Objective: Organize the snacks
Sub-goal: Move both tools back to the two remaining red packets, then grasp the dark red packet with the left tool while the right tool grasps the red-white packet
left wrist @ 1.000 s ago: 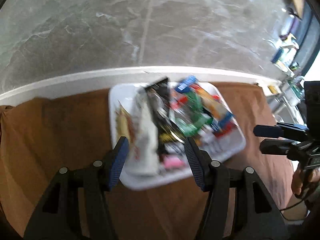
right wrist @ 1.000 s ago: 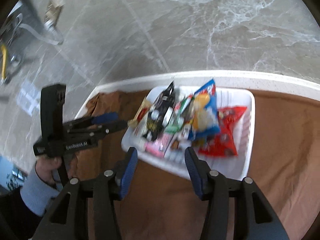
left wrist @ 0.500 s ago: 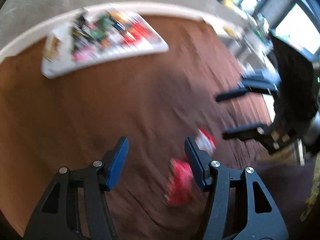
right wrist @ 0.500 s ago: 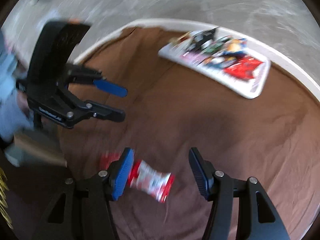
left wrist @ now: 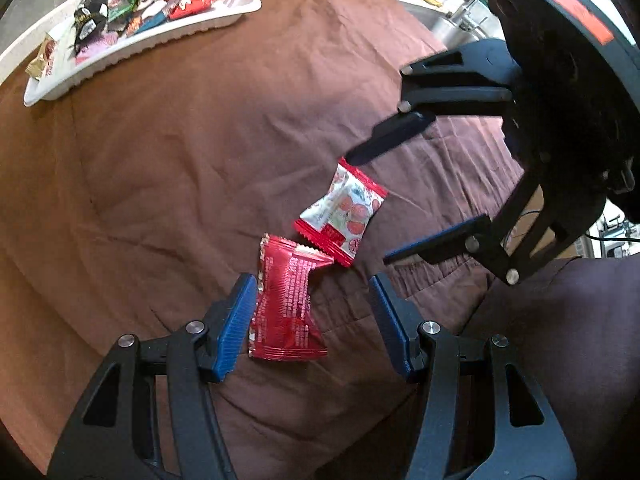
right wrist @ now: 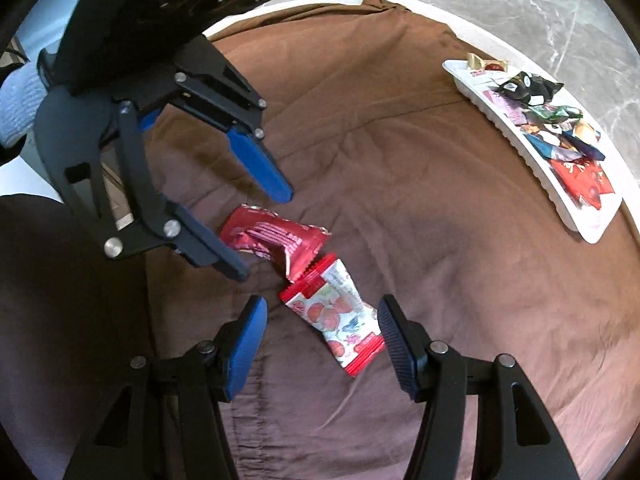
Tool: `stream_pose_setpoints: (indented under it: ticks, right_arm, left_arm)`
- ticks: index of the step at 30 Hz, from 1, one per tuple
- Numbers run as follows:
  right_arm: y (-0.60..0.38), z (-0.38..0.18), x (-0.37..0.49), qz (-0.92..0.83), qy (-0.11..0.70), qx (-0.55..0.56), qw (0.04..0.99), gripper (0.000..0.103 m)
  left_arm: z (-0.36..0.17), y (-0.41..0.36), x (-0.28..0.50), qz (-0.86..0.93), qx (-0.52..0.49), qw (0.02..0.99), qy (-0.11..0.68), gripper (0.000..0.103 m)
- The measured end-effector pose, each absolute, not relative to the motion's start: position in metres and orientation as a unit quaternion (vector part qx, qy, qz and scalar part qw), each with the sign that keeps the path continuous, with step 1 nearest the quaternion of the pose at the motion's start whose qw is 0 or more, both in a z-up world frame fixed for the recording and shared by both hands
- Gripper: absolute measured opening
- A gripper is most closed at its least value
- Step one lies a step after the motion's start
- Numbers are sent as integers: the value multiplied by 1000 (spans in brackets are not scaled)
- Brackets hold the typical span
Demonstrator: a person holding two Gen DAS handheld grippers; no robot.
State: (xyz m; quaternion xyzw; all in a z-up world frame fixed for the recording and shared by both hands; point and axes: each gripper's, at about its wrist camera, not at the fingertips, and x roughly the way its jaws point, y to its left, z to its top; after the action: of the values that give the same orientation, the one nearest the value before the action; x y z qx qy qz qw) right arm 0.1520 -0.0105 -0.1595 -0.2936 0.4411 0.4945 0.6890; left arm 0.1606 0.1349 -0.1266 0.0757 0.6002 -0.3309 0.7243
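Observation:
Two snack packets lie touching on the brown cloth. The red foil packet lies between the fingers of my open left gripper, close to the left pad and apart from the right one. The white and red strawberry packet lies between the fingers of my open right gripper, with its edge near the right pad. Both grippers point steeply down and face each other. The right gripper straddles the strawberry packet in the left wrist view. In the right wrist view, the left gripper straddles the red packet.
A white tray with several mixed snack packets sits at the far edge of the cloth, also seen as the tray at the right. Beyond the cloth runs a white table rim and a grey marble floor. A light blue sleeve shows at the left.
Both grippers swung away from the tray, dropped toward the near part of the cloth and now stand over the two packets. The right jaws stand slightly wider.

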Motion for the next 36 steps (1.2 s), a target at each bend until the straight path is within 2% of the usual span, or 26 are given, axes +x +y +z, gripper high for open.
stream_pose_setpoints:
  ticks: [23,36]
  right_arm:
    - [8,-182,137,497,422,-375,659,61]
    - [12,-190,143,489,435,-363,663,61]
  left_arm:
    - [-158,109,154,-302,116,728,605,56]
    - [-163,102,140,-295,141,732,597,56]
